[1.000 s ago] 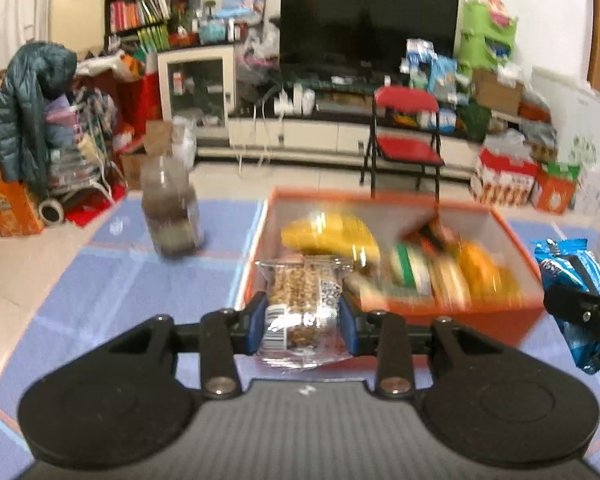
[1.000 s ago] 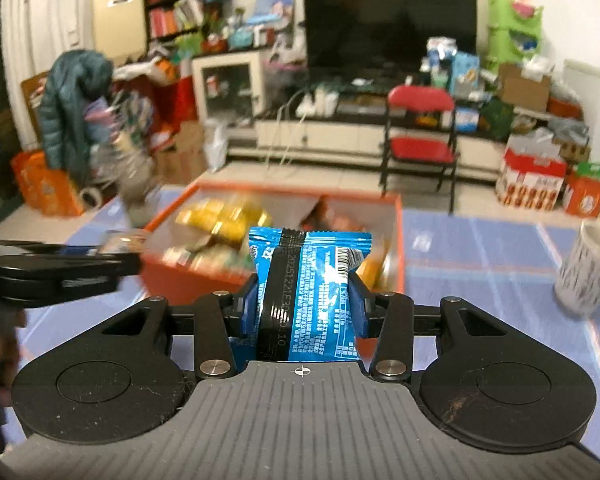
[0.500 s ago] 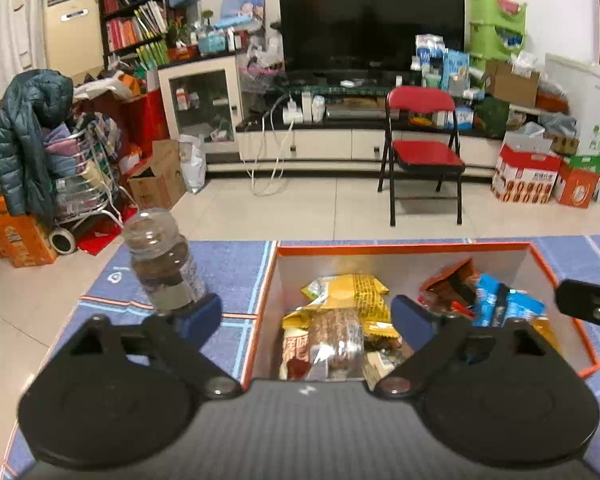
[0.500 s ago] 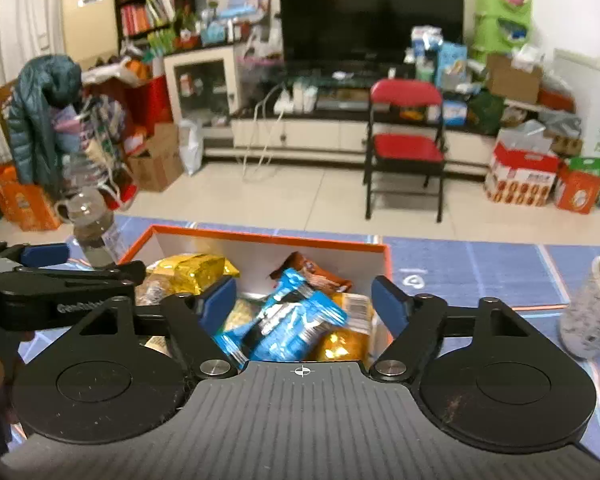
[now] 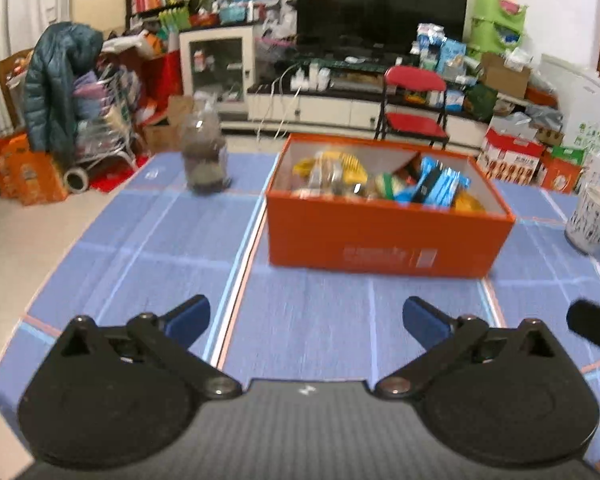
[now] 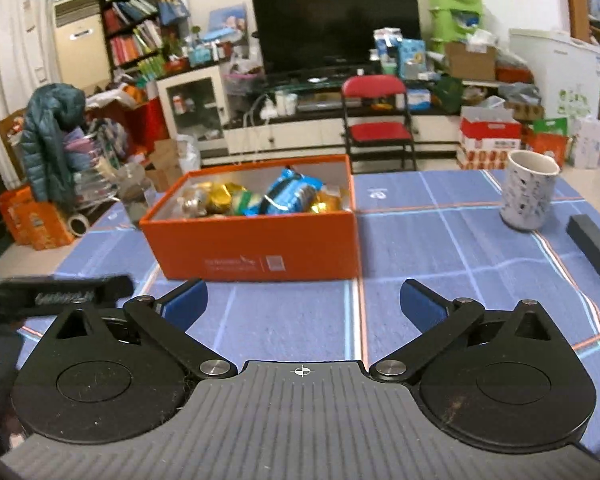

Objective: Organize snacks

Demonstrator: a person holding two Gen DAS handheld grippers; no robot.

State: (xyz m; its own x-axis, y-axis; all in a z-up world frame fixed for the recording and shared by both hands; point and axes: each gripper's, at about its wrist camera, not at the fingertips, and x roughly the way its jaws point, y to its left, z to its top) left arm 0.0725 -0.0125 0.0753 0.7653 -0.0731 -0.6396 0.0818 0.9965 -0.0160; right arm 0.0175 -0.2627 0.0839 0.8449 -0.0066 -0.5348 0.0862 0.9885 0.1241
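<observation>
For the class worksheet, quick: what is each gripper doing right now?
Left gripper: fingers opening, nothing between them.
Right gripper: fingers opening, nothing between them.

The left hand-held gripper no longer pinches the clear packet, nor the right hand-held gripper the blue packet; both packets lie in the box. Jaws opening, empty, both drawn back nearer.

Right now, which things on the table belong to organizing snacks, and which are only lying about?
For the job:
- orange box
- blue snack packet in the box
- yellow snack packets in the box

Lying about:
- speckled cup
- dark block
- bottle
</observation>
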